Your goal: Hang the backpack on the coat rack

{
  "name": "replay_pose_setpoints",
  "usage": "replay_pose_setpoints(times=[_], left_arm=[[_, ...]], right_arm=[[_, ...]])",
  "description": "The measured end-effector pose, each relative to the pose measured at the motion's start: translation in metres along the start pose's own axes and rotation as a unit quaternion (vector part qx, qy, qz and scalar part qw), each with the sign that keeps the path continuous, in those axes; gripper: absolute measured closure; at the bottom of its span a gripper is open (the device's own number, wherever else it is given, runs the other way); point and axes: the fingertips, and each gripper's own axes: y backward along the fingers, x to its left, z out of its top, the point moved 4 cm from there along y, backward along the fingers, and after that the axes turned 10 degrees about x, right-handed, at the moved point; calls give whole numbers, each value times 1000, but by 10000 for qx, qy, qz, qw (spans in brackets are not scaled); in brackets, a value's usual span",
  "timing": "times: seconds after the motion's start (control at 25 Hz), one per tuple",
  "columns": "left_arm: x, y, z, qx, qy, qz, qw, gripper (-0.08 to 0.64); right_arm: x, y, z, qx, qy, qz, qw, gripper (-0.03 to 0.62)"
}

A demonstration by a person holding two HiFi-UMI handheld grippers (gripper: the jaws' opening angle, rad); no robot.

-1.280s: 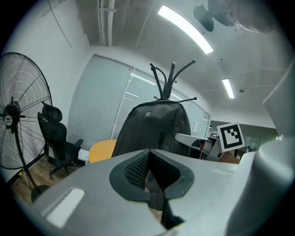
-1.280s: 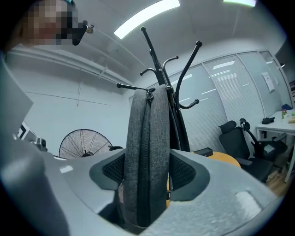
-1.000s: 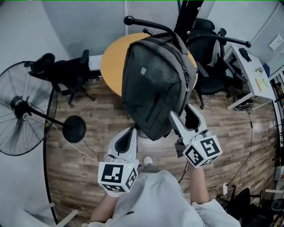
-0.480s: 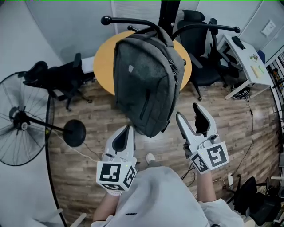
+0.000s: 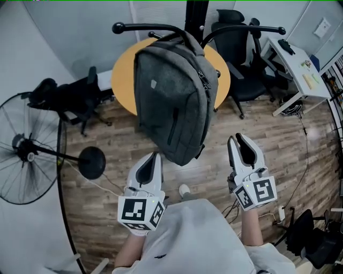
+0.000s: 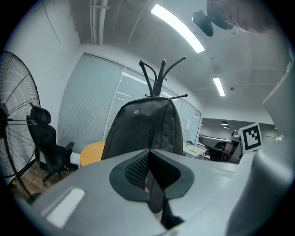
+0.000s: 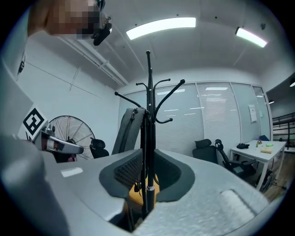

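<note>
Grey backpack (image 5: pixel 174 101) hanging from a curved arm of the black coat rack (image 5: pixel 195 12), in front of a round orange table (image 5: pixel 120 80). Left gripper (image 5: pixel 151 160) just below the backpack, fingers pressed together, empty. Right gripper (image 5: pixel 241 140) off to the right, clear of it, jaws just closing to a narrow gap, nothing between.

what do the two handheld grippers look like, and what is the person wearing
The left gripper and right gripper look alike: pale grey, tapering plastic jaws lined with black textured pads. Each carries a white cube printed with black square markers, the left cube and the right cube. The person wears a white top.
</note>
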Motion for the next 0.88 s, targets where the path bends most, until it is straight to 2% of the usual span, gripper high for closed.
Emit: replay_pose_setpoints(times=[0.16,0.88], left_arm=[[-2,-1,-3,-10,-15,-12,10000,541],[3,-1,5,-229,16,54,9997,541]], right_arm=[[-7,9,0,-90,-52,-398,9992,587],[6,3,-12,235,-46,-299,9993,591]])
